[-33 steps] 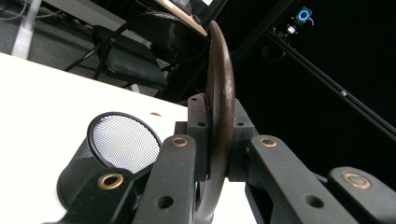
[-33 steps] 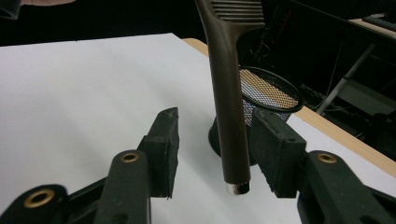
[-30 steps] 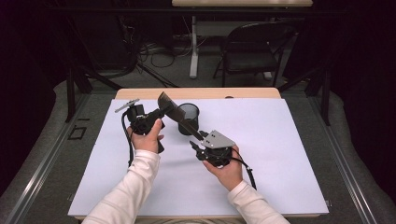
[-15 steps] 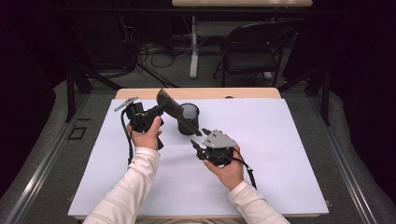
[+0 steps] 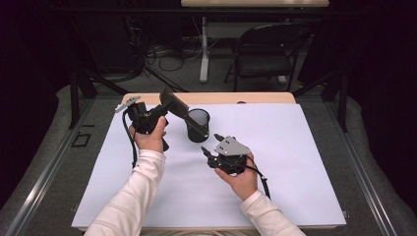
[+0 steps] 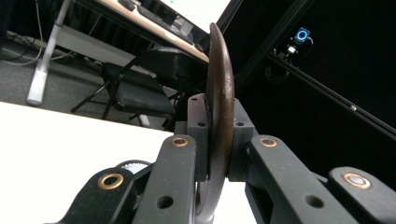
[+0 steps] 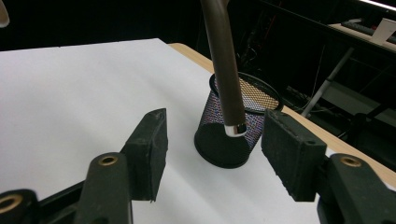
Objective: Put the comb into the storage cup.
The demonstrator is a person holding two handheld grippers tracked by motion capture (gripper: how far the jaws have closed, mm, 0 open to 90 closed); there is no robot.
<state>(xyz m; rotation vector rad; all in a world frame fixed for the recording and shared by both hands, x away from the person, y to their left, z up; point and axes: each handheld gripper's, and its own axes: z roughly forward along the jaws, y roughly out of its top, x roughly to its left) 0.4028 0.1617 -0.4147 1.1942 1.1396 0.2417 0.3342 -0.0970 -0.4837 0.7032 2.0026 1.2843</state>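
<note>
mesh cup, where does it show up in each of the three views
High view: the black mesh cup stands upright on the white table cover, centre-left, between the two grippers.
Left gripper view: just a pale curved bit of rim low down, left of the jaws; hard to be sure.
Right gripper view: mesh cup at centre, between and beyond the open jaws.
Shared landmark: the brown spatula clamped in the left gripper, handle end by the cup.

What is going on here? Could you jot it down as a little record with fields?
Setting: white table
Left gripper: shut on a brown spatula, gripped at its blade
Spatula handle: slants down in front of the mesh cup; whether it touches, I cannot tell
Mesh cup: black, upright
Right gripper: jaws have just been opening, nothing between them, short of the cup
</note>
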